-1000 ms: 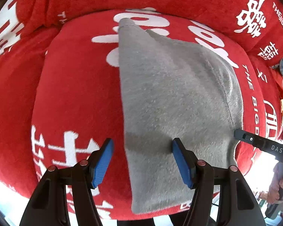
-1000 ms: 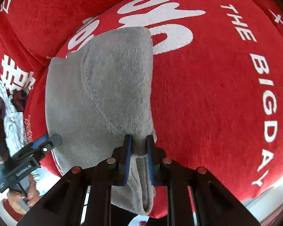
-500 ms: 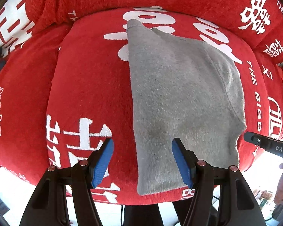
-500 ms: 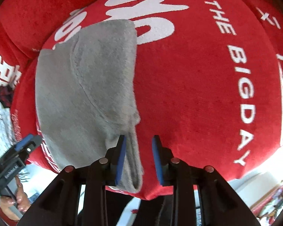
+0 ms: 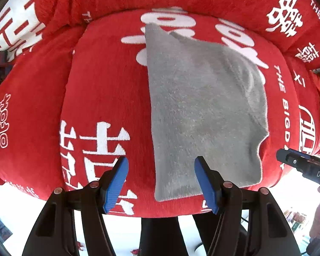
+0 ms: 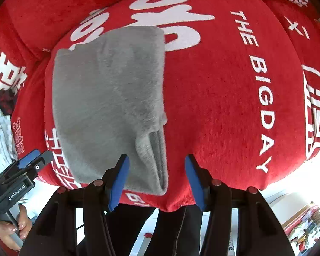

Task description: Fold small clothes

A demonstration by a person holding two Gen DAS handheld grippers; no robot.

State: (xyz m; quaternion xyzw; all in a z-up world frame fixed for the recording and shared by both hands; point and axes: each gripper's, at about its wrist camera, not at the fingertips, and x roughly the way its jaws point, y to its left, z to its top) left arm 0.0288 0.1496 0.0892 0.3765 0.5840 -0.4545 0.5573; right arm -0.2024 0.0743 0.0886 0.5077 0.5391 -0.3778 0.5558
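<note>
- Right now I see the grey garment (image 5: 202,111) lying folded on a red cushion (image 5: 108,89) printed with white characters and the words "THE BIG DAY".
- It runs from near the cushion's back edge to its front edge, toward the middle; bare red cloth shows on both sides.
- From my right wrist view the garment (image 6: 108,98) shows a layered fold along its right side, with a narrower strip of fabric reaching the front edge of the cushion (image 6: 224,106).
- My left gripper (image 5: 161,179) has its blue fingers (image 5: 116,181) spread wide and holds nothing; it sits above the cushion's front edge, framing the garment's near left corner.
- My right gripper (image 6: 156,177) is likewise spread wide and empty, its fingers (image 6: 118,179) framing the garment's near right corner; whether they touch the cloth I cannot tell.
- Each camera catches the other gripper at the frame's side, off the garment.
- No containers are visible to me.
</note>
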